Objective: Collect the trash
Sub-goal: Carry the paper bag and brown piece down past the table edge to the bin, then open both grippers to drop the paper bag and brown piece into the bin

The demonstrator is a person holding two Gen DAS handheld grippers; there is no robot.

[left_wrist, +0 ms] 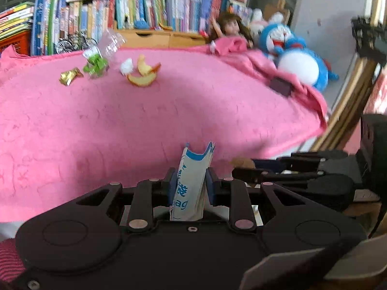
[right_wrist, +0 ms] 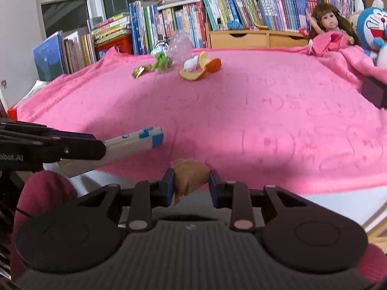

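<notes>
My left gripper (left_wrist: 189, 181) is shut on a folded white and blue paper bag (left_wrist: 193, 169), held over the near edge of the pink blanket (left_wrist: 169, 111). My right gripper (right_wrist: 191, 181) is shut on a crumpled brown wad (right_wrist: 189, 175). In the right wrist view the left gripper (right_wrist: 104, 147) comes in from the left with the paper bag (right_wrist: 135, 142) sticking out. At the far side of the blanket (right_wrist: 266, 111) lie orange peels (right_wrist: 200, 68), a white tissue wad (right_wrist: 191, 64), a green wrapper (right_wrist: 163, 62), a gold wrapper (right_wrist: 140, 71) and clear plastic (right_wrist: 180, 46).
A row of books (right_wrist: 217, 12) and wooden drawers (right_wrist: 254, 38) stand behind the blanket. A doll (right_wrist: 331, 24) and a blue plush toy (right_wrist: 373, 26) sit at the far right. A dark box (right_wrist: 375, 91) lies at the right edge. The right gripper's side (left_wrist: 302, 171) shows in the left wrist view.
</notes>
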